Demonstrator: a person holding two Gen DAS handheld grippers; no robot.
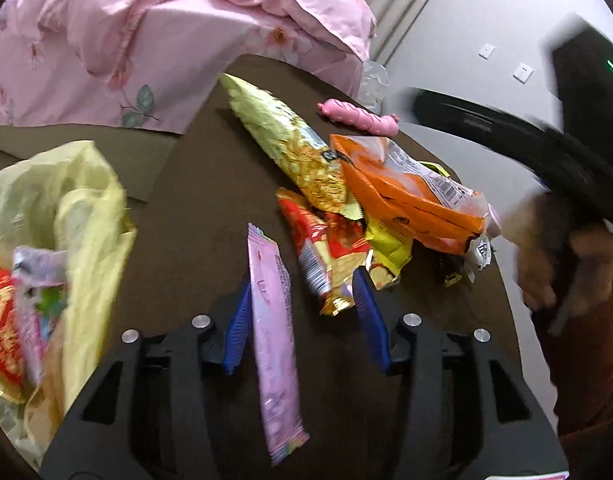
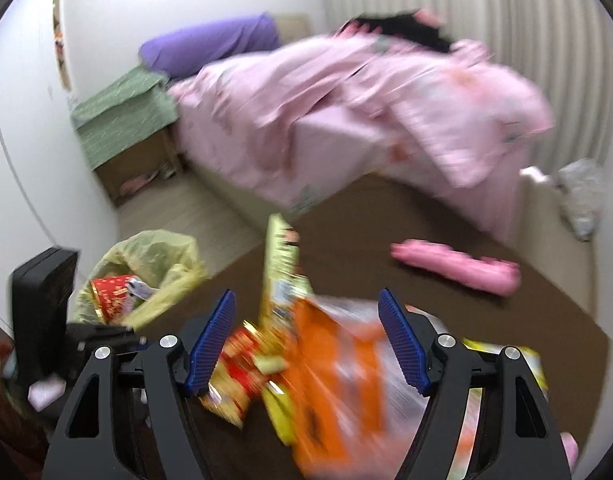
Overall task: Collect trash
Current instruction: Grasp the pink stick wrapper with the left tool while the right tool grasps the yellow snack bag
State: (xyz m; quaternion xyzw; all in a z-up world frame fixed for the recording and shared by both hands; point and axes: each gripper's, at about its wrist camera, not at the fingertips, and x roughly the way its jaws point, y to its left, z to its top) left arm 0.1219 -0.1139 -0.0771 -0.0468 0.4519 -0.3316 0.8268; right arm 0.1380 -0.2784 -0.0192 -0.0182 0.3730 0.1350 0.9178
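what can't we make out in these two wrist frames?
- Right wrist view: motion blur smears the orange wrapper and the pile around it; print unreadable, and contact with the right gripper unclear.
- Left wrist view: the yellow trash bag is cut by the left edge; its contents mostly hidden.
- Left wrist view: the pink wrapper lies between the left gripper's pads; its text is too blurred to read.
- Left wrist view: the hand at right is blurred.

A bed (image 2: pixel 346 128) under a rumpled pink quilt (image 1: pixel 166 32) (purple pillow (image 2: pixel 210 46) at its head) stands against white walls (image 2: pixel 22 160).
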